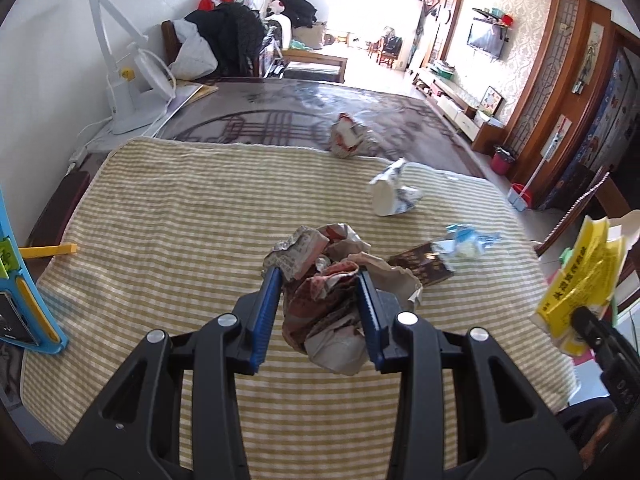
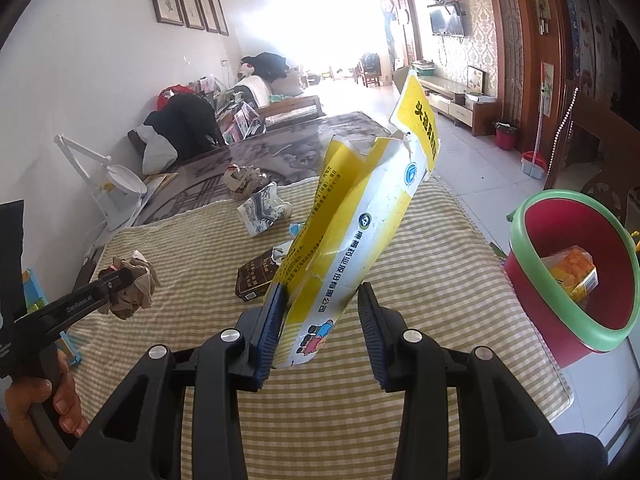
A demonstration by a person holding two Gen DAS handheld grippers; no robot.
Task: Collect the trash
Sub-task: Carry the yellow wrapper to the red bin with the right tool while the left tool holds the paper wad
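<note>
Left tool [image 1: 320, 280] clamps a crumpled wrapper [image 1: 324, 300]; right tool [image 2: 322, 300] grips torn yellow box [image 2: 360, 220], contact half-hidden.

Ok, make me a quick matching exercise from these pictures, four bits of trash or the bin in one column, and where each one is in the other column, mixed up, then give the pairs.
Things:
1. crumpled brown paper wad
2. torn yellow box
3. dark brown packet
4. orange carton

Places:
A. lying on the striped cloth
B. inside the red bin
C. held in the left gripper
D. held in the right gripper

Pairs: 1-C, 2-D, 3-A, 4-B
</note>
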